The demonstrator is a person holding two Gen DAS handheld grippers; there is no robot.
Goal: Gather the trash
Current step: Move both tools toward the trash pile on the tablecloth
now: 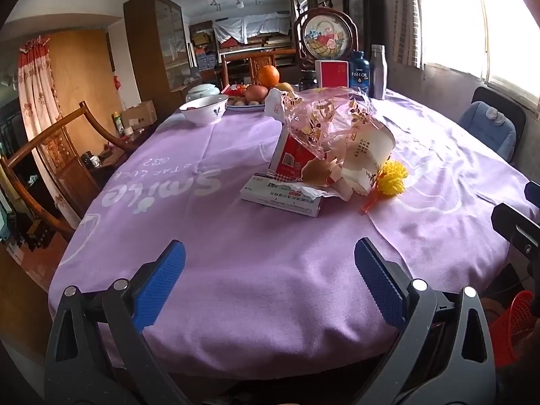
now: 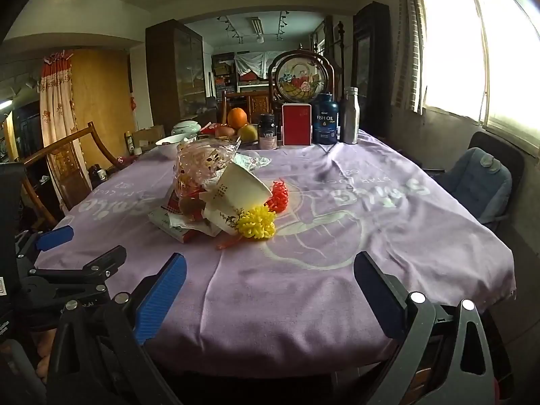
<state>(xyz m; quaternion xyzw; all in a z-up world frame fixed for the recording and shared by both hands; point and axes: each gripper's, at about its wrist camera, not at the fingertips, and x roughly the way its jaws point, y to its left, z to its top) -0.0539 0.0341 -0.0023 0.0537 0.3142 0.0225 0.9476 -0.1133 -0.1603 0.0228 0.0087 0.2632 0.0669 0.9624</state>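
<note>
A heap of trash lies mid-table on the purple cloth (image 1: 256,270): a crumpled clear wrapper (image 1: 324,118), a tipped paper cup (image 1: 368,152), a red carton (image 1: 292,158), a flat white medicine box (image 1: 280,197), a yellow pompom flower (image 1: 391,179). In the right wrist view the cup (image 2: 239,189), the yellow flower (image 2: 254,222) and a red pompom (image 2: 278,195) show. My left gripper (image 1: 270,273) is open and empty, short of the heap above the table's near edge. My right gripper (image 2: 270,283) is open and empty, to the right of the left one (image 2: 57,236).
At the table's far end stand a white bowl (image 1: 204,109), a fruit plate with an orange (image 1: 268,76), a red box (image 1: 332,72), a fish oil bottle (image 1: 359,74), a metal bottle (image 1: 378,72) and a framed picture (image 1: 324,38). A wooden chair (image 1: 50,155) is left, a blue-cushioned chair (image 1: 489,128) right. A red basket (image 1: 513,324) sits low right.
</note>
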